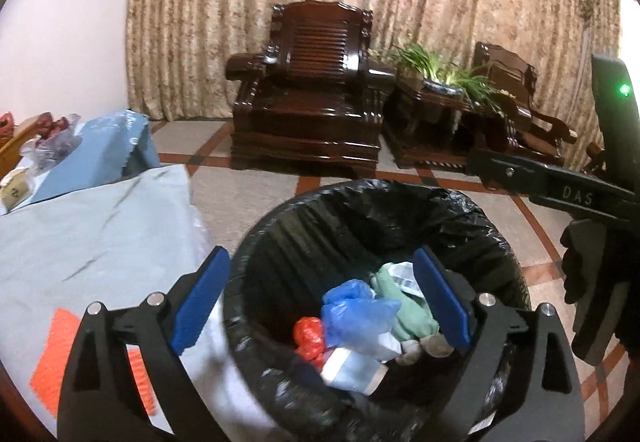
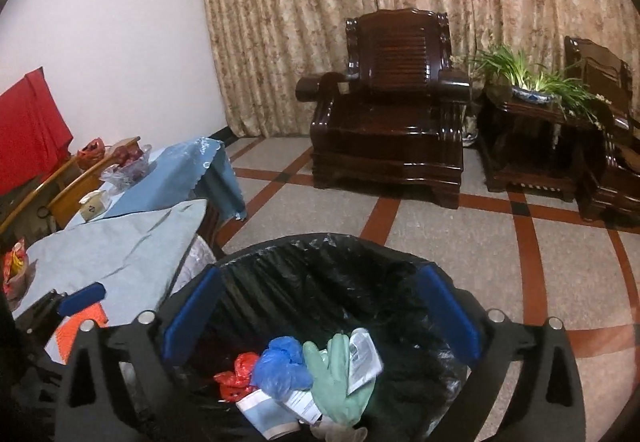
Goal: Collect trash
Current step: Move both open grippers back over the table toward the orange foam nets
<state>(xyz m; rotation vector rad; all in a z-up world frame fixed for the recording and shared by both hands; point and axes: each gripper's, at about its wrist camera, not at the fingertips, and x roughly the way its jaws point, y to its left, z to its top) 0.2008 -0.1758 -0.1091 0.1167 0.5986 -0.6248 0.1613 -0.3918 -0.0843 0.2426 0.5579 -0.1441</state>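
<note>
Both grippers hang over the black-lined trash bin [image 1: 372,210]. The left gripper [image 1: 320,298] and right gripper [image 2: 320,314] stand wide apart, holding nothing. The trash, including a blue bag [image 2: 282,364] and green glove [image 2: 338,382], lies inside the bin, below and between the fingers.

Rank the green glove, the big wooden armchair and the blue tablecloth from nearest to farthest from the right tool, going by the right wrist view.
1. Green glove: in the bin, just beneath the open right tool.
2. Blue tablecloth: on the table, left, mid-room.
3. Wooden armchair: against the curtain, farthest.
</note>
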